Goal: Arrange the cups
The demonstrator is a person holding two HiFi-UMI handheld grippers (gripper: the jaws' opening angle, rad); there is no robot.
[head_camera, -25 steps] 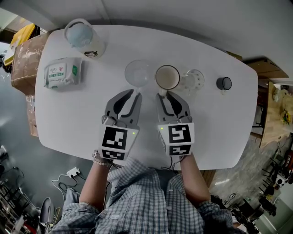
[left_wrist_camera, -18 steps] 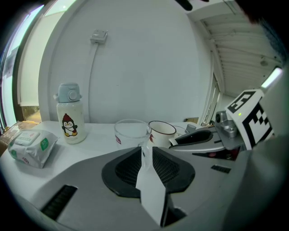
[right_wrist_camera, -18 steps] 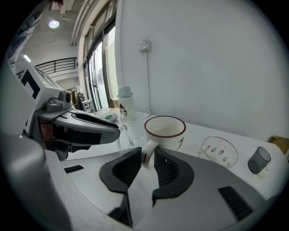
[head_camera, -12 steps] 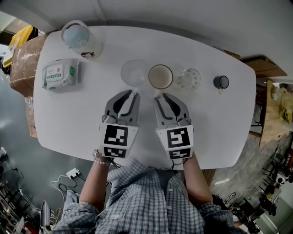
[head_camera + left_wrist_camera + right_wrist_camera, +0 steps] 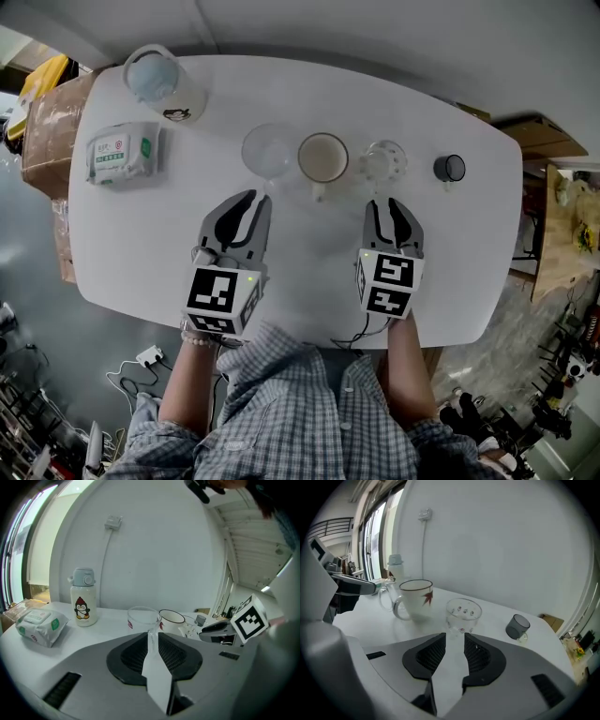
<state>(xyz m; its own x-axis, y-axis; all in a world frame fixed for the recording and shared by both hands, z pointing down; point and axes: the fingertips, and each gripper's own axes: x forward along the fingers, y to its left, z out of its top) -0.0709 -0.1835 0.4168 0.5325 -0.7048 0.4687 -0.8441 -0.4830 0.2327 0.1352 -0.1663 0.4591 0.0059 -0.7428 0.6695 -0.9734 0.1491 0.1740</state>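
Cups stand in a row across the far middle of the white desk [image 5: 469,272]. From left to right they are a clear cup [image 5: 267,150], a white mug [image 5: 322,157] with a red leaf print, a dotted glass [image 5: 384,161] and a small dark cup [image 5: 449,168]. The clear cup and the mug are just beside each other. The dotted glass stands a little apart from the mug, and the dark cup is farther off to the right. The mug's handle points toward the near edge.

The left gripper [image 5: 255,199] hovers on the near side of the clear cup and points at it. Its tongs are closed tip to tip and grip nothing. The right gripper [image 5: 391,204] sits on the near side of the dotted glass, which stands straight ahead of it, with the mug off to its left and the dark cup to its right. Its tongs have just been opening a little and stand slightly apart, with only bare desk between them.

A bottle [image 5: 159,82] with a penguin picture stands at the far left corner, and a pack of wipes [image 5: 120,155] lies just nearer than it. Both are well clear of the row. A cardboard box [image 5: 52,122] sits beyond the desk's left edge.
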